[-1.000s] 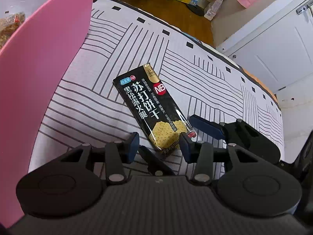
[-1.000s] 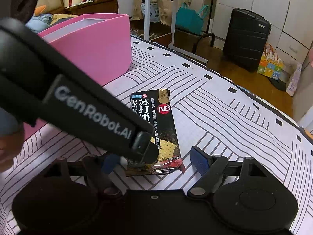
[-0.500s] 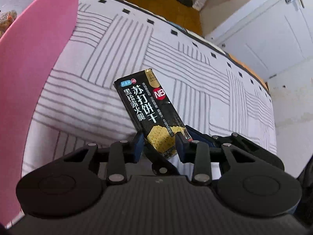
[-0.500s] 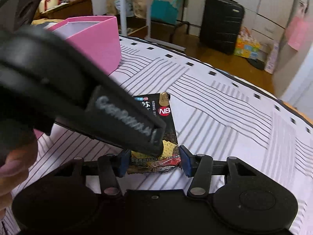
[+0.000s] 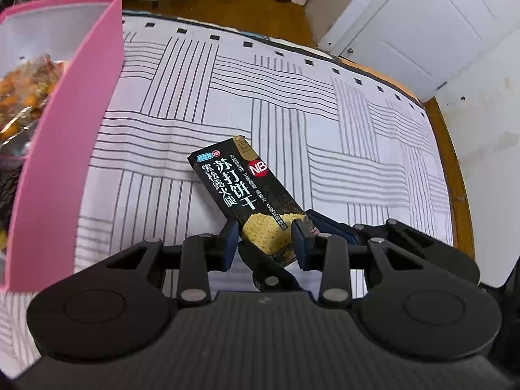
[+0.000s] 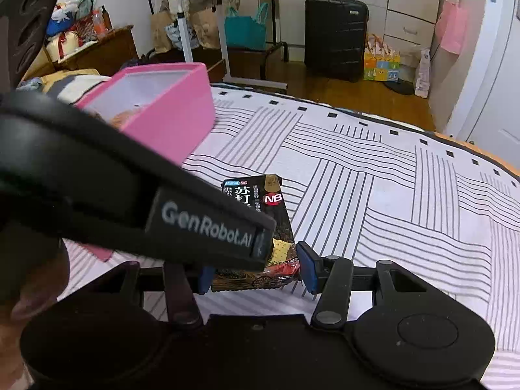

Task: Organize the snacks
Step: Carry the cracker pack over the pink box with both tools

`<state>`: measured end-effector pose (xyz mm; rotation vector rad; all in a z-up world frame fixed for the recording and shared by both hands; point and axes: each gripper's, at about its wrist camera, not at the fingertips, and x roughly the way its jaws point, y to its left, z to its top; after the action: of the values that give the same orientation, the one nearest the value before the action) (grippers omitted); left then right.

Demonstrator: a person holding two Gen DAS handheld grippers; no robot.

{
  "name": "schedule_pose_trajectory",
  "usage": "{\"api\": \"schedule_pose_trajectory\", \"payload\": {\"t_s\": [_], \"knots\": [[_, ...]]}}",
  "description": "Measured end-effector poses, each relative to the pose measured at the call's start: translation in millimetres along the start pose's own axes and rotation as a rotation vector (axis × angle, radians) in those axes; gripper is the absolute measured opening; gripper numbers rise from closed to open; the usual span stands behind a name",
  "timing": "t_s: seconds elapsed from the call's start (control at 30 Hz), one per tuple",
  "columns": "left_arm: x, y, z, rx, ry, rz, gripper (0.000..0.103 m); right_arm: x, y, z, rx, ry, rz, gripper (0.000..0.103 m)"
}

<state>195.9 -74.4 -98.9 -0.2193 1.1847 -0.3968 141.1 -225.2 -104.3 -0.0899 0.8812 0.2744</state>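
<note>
Striped cloth (image 5: 201,74), pink bin (image 5: 65,149) alongside, left gripper (image 5: 265,239) and right gripper (image 6: 256,271) both clamped on cracker pack (image 5: 242,191)

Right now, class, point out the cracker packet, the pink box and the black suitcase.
cracker packet (image 5: 237,185), left wrist view, printed black front.
pink box (image 5: 65,149), left wrist view, outer side wall.
black suitcase (image 6: 334,35), right wrist view, ribbed front.

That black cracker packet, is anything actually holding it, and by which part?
Both. The left hand-held gripper and the right hand-held gripper each pinch the black cracker packet across its near, bottom end, the one picturing the cracker.
</note>
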Motion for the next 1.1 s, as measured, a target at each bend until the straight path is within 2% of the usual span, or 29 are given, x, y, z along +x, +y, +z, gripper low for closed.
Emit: {"api": "schedule_pose_trajectory", "payload": {"t_s": [0.2,0.5,0.63,0.77,0.93,1.03,1.1], "knots": [[-43.4,-3.3,-20.0,0.022,-0.018,-0.044,0.034,-42.1,19.1,-5.0,-0.021,-0.047,-0.007,0.056],[-106.2,5.7,-34.4,0.033,-0.141,-0.066,0.034,-82.4,54.6,2.7,-0.118,-0.152,-0.018,0.056],[-138.3,21.1,-32.8,0.02,-0.206,-0.072,0.034,-95.4,74.6,18.4,-0.172,-0.187,-0.006,0.056],[-162.6,44.3,-22.6,-0.015,-0.237,-0.074,0.034,-94.9,98.8,41.5,-0.257,-0.195,0.008,0.056],[-180.5,83.3,-2.4,-0.046,-0.265,-0.058,0.034,-79.6,120.5,67.5,-0.313,-0.239,0.086,0.056],[-182.2,112.2,14.3,-0.081,-0.261,-0.08,0.034,-61.5,129.8,83.0,-0.341,-0.252,0.131,0.056],[-178.3,126.3,25.4,-0.078,-0.265,-0.065,0.034,-47.9,134.0,92.6,-0.36,-0.254,0.151,0.056]]}}
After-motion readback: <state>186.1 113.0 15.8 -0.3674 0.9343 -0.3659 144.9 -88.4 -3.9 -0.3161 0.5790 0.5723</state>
